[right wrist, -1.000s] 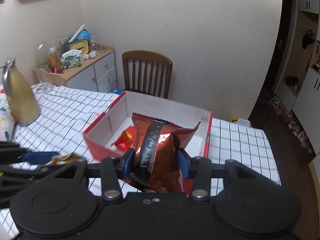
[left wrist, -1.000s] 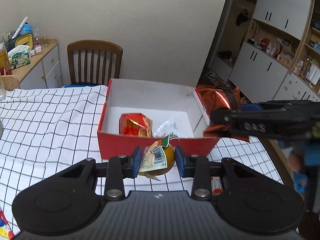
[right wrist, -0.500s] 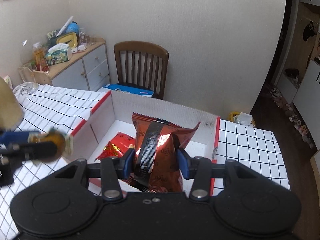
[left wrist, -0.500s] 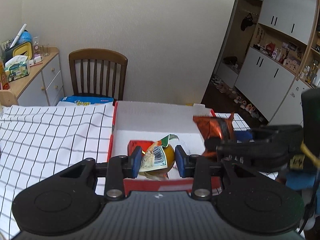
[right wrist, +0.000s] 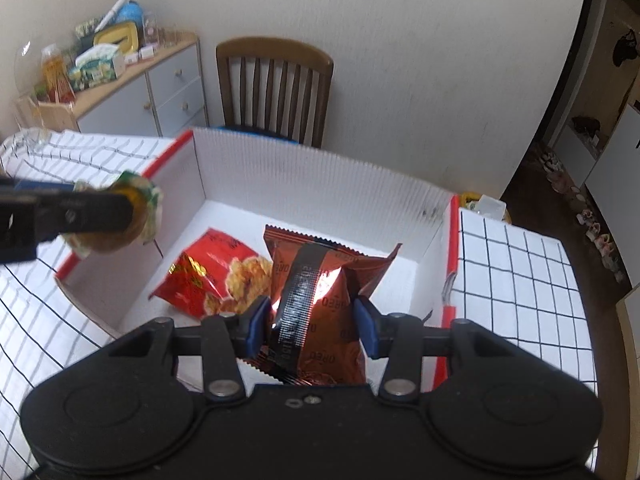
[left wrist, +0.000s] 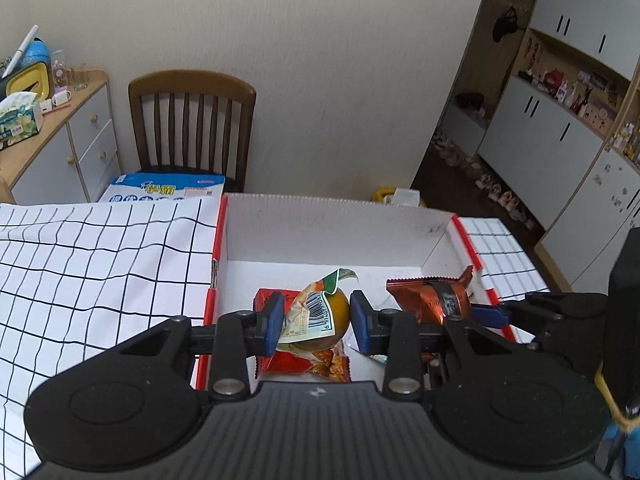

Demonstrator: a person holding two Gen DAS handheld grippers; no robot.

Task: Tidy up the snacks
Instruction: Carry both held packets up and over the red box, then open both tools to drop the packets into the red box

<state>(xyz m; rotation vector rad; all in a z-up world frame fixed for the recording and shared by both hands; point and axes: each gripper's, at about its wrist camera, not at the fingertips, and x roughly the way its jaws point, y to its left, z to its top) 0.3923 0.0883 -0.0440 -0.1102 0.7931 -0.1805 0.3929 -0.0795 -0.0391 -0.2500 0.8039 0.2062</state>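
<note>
Left gripper, fingers closed on a round orange snack; right gripper, fingers closed on a foil Oreo packet. Both loads hang over the open red-and-white box, above one red snack bag lying on its floor. Advisable: lower each load near the floor, beside the bag, before opening. Count: two grippers, three snacks, one box; beyond, one chair.

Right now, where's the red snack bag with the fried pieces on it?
The red snack bag lies on the floor of the red-and-white box, left of the Oreo bag held by the right gripper.
</note>
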